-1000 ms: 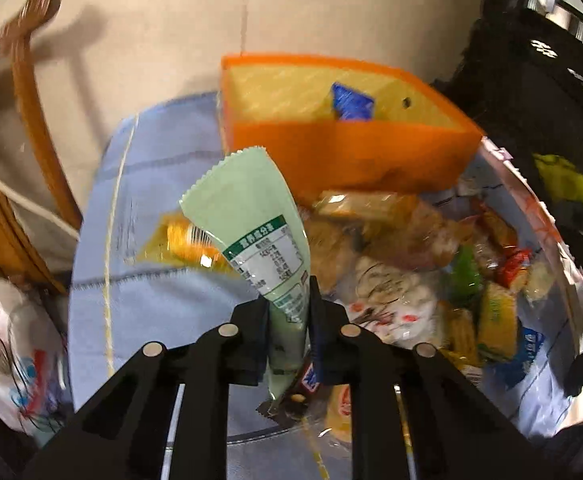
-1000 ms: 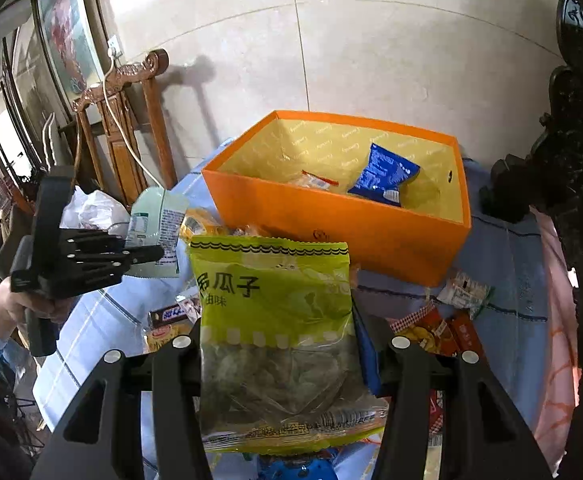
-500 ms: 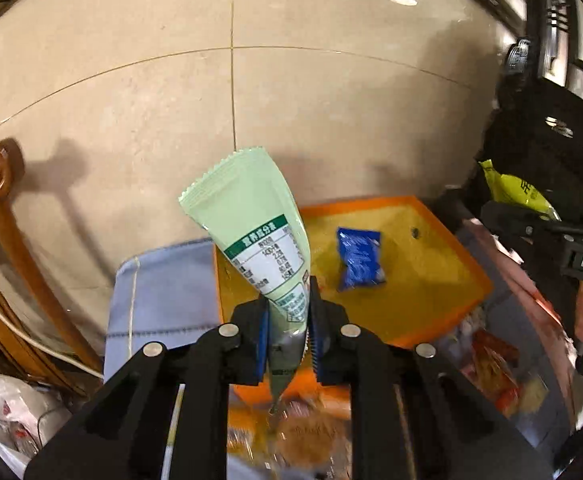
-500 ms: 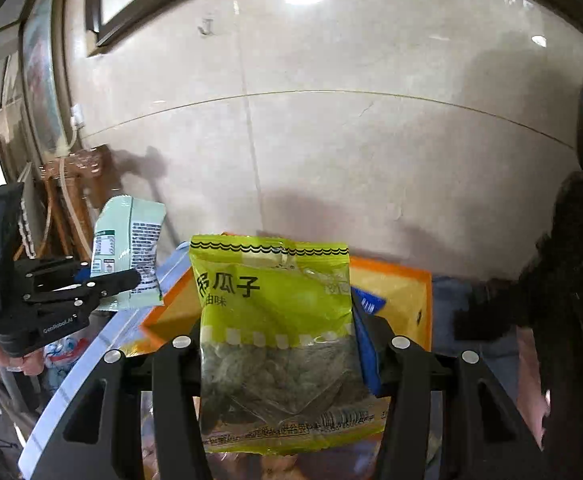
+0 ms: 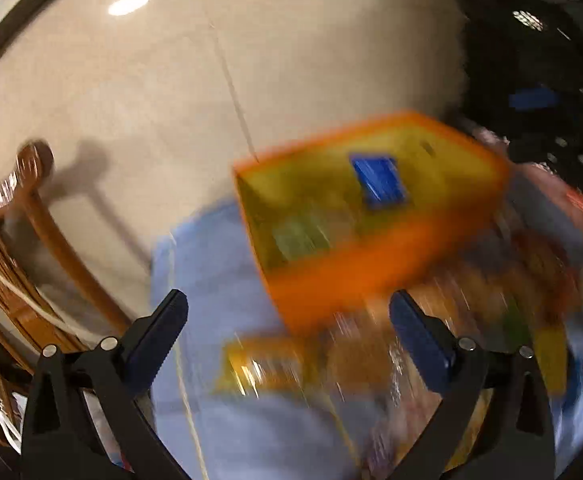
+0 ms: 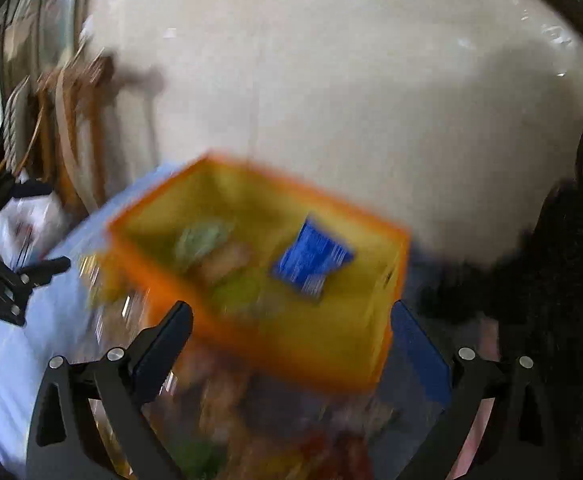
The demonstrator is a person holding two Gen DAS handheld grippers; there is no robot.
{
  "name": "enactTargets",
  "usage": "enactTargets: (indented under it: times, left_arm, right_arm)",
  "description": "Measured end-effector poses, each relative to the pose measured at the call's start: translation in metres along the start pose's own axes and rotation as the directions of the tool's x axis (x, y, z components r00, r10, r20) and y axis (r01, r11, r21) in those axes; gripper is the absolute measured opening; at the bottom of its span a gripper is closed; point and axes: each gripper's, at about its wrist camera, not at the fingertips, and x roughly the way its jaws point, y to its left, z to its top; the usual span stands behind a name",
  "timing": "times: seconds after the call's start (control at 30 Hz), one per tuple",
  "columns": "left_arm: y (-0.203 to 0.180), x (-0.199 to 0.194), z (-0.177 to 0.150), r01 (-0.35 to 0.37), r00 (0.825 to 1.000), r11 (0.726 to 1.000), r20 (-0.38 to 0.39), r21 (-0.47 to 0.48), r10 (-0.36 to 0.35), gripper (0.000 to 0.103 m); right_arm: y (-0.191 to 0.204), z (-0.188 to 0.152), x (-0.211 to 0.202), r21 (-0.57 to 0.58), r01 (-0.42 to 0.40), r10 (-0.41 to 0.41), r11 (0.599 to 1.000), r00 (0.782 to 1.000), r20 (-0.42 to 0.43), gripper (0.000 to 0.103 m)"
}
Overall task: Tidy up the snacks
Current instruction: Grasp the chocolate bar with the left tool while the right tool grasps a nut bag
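Both grippers, left [image 5: 289,334] and right [image 6: 291,338], gape wide and empty before the orange box [image 6: 291,344]; a blue packet [image 6: 311,258] lies inside.

The box [image 6: 275,344] is bright orange outside and yellow within. A deep blue packet [image 6: 311,260] with white flecks lies in it, beside a pale green packet [image 6: 203,238] and a yellow-green one [image 6: 239,292]. The tablecloth [image 5: 211,264] is light blue with a thin pale line. The loose snacks [image 5: 471,320] blur into orange, yellow, red and green. Both grippers are black, with dark blue pads [image 5: 419,344]. The wall [image 6: 351,100] is cream, the chair [image 5: 23,208] reddish-brown.
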Motion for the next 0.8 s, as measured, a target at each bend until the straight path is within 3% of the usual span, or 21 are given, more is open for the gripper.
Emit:
enactTargets:
  times: [0.13,0.2,0.23,0.43,0.6,0.63,0.67,0.7,0.73,0.77,0.8]
  left_arm:
    - [-0.026,0.002,-0.066,0.047,0.995,0.996,-0.093,0.074,-0.041,0.099]
    - [-0.03,0.009,-0.085,0.047,0.995,0.997,-0.095,0.055,-0.041,0.099]
    - [-0.03,0.016,-0.092,0.086,0.991,0.996,-0.109,0.036,-0.081,0.099]
    - [-0.036,0.051,-0.112,0.163,0.976,0.985,-0.153,0.049,-0.154,0.098]
    - [-0.023,0.069,-0.121,0.245,0.955,0.967,-0.157,-0.064,-0.252,0.099]
    - [-0.018,0.075,-0.124,0.232,0.957,0.967,-0.155,-0.109,-0.247,0.099]
    - [-0.015,0.077,-0.129,0.213,0.957,0.967,-0.17,-0.139,-0.235,0.097]
    - [-0.014,0.078,-0.133,0.205,0.959,0.965,-0.166,-0.162,-0.232,0.09]
    - [-0.018,0.071,-0.133,0.178,0.97,0.976,-0.148,-0.124,-0.195,0.059]
    - [-0.02,0.066,-0.131,0.191,0.967,0.976,-0.153,-0.108,-0.206,0.019]
    - [-0.023,0.062,-0.129,0.185,0.962,0.976,-0.181,-0.111,-0.203,0.017]
  right_arm:
    - [0.028,-0.043,0.021,-0.008,-0.036,0.035,0.999,0.992,-0.118,0.099]
    - [0.037,-0.058,0.044,-0.014,0.018,-0.02,1.0,0.983,-0.181,0.099]
    - [0.042,-0.065,0.053,-0.037,0.038,-0.045,0.999,0.98,-0.194,0.099]
    - [0.053,-0.074,0.094,-0.092,0.069,-0.088,0.993,0.972,-0.22,0.099]
    - [0.048,-0.077,0.116,-0.035,0.025,-0.033,0.999,0.971,-0.237,0.099]
    - [0.048,-0.078,0.12,-0.021,0.017,-0.021,1.0,0.971,-0.24,0.094]
    - [0.048,-0.08,0.122,0.006,-0.012,0.013,1.0,0.968,-0.252,0.056]
    - [0.049,-0.081,0.124,0.047,-0.074,0.084,0.996,0.959,-0.272,0.039]
    - [0.052,-0.083,0.124,0.065,-0.081,0.097,0.995,0.955,-0.281,0.038]
    - [0.059,-0.084,0.121,0.02,-0.046,0.05,0.999,0.958,-0.283,0.035]
    - [0.067,-0.085,0.117,-0.019,-0.028,0.022,0.999,0.96,-0.28,0.034]
